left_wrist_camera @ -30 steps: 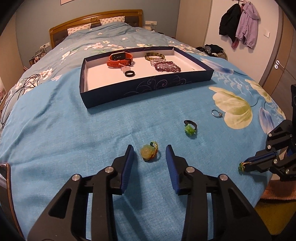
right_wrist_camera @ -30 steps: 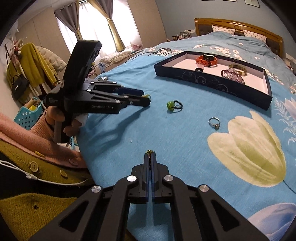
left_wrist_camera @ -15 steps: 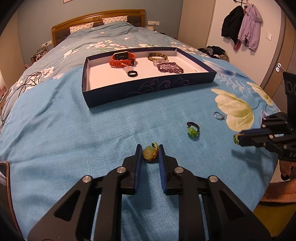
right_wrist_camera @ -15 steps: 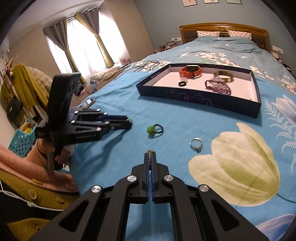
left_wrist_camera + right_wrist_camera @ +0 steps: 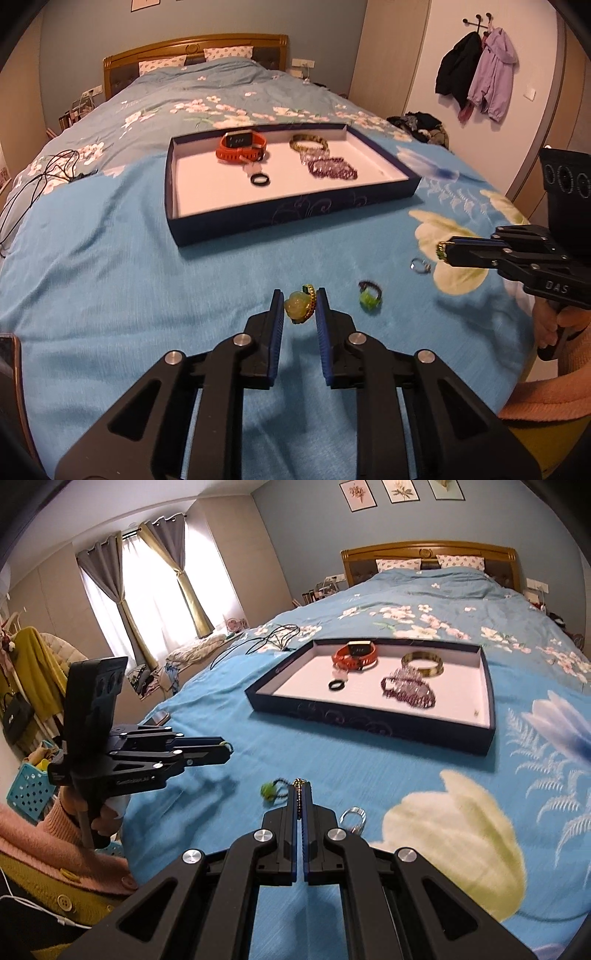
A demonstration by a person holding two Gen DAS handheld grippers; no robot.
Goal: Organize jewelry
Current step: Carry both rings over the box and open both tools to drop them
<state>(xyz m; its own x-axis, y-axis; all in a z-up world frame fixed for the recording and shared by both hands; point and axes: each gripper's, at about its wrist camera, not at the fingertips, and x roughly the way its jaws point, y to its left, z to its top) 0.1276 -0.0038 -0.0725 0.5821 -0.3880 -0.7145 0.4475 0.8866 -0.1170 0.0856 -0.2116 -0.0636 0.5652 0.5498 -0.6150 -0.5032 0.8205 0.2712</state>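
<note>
L tool (image 5: 300,308) pinching pale-green carved-stone ring w/ gold band (image 5: 298,307), lifted clear of blue bed cover (image 5: 110,277)
R tool (image 5: 301,794) pressed on thin gold-green ring (image 5: 300,783), prob both bound for dark-blue shallow box tray (image 5: 295,218); green-bead ring (image 5: 369,297) & silver ring (image 5: 420,264) lie loose on bed

Yellow-green flower ring (image 5: 300,305) sits pinched upright just over the blue bedspread (image 5: 110,280), with a green bead ring (image 5: 369,297) and a silver ring (image 5: 420,264) lying loose to its right. Further back, the navy tray (image 5: 295,218) holds an orange watch (image 5: 242,146), black ring (image 5: 260,180), gold bangle (image 5: 308,142) and purple bead bracelet (image 5: 332,168).
</note>
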